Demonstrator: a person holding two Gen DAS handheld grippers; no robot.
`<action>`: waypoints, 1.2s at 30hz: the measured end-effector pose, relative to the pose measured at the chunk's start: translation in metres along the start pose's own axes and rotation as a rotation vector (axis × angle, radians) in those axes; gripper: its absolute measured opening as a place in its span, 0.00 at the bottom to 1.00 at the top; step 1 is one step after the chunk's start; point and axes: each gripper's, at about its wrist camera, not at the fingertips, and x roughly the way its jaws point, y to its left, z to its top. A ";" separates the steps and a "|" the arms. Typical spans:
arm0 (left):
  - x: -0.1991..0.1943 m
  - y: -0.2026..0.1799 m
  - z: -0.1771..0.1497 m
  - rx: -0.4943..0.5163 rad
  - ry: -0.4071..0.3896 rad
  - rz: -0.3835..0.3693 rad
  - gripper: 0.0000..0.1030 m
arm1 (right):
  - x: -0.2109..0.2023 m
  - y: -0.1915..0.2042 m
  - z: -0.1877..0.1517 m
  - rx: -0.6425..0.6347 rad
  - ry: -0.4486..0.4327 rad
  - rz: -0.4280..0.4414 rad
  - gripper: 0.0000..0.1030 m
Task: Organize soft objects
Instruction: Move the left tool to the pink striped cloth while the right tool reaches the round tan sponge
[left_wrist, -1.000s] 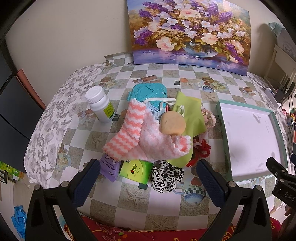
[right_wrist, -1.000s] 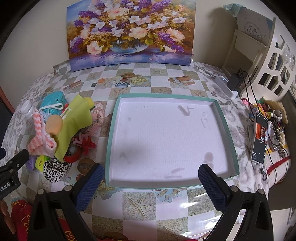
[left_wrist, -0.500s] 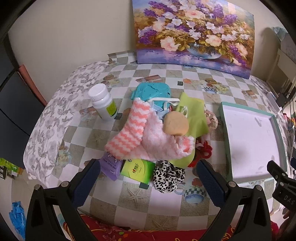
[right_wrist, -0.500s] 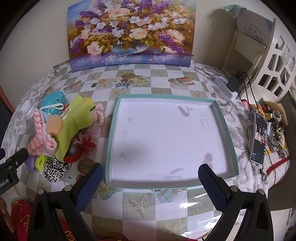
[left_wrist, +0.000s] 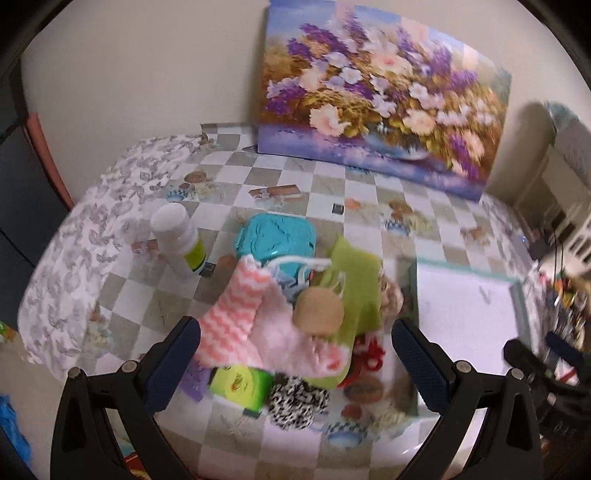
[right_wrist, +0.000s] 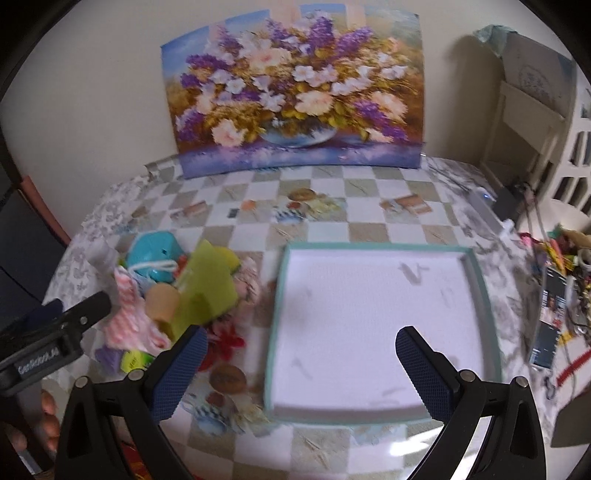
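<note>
A heap of soft things lies on the checked table: a pink striped fuzzy cloth (left_wrist: 255, 325), a tan round sponge (left_wrist: 319, 314), a lime green cloth (left_wrist: 360, 284), a leopard-print scrunchie (left_wrist: 295, 400) and a red bow (left_wrist: 371, 356). My left gripper (left_wrist: 295, 354) is open and empty, just in front of the heap. My right gripper (right_wrist: 301, 360) is open and empty over the near edge of the white tray (right_wrist: 373, 411). The heap also shows in the right wrist view (right_wrist: 207, 291), left of the tray.
A white pill bottle (left_wrist: 179, 238) and a teal plastic case (left_wrist: 277, 236) stand by the heap. A green packet (left_wrist: 242, 382) and a purple packet (left_wrist: 194, 380) lie under it. A flower painting (right_wrist: 295, 92) leans on the wall. A phone (right_wrist: 550, 314) and clutter lie right.
Both grippers have moved forward and tilted up, so the heap and tray sit lower and closer in view. Both stay open and empty. The objects have not moved.
</note>
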 end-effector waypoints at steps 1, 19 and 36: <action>0.004 0.005 0.003 -0.037 0.010 -0.013 1.00 | 0.001 0.002 0.001 -0.003 -0.014 0.017 1.00; 0.055 0.058 0.020 -0.278 0.079 0.059 1.00 | 0.070 0.054 0.014 -0.028 0.085 0.144 1.00; 0.086 0.098 -0.013 -0.401 0.201 0.061 1.00 | 0.102 0.088 -0.008 -0.056 0.138 0.262 0.83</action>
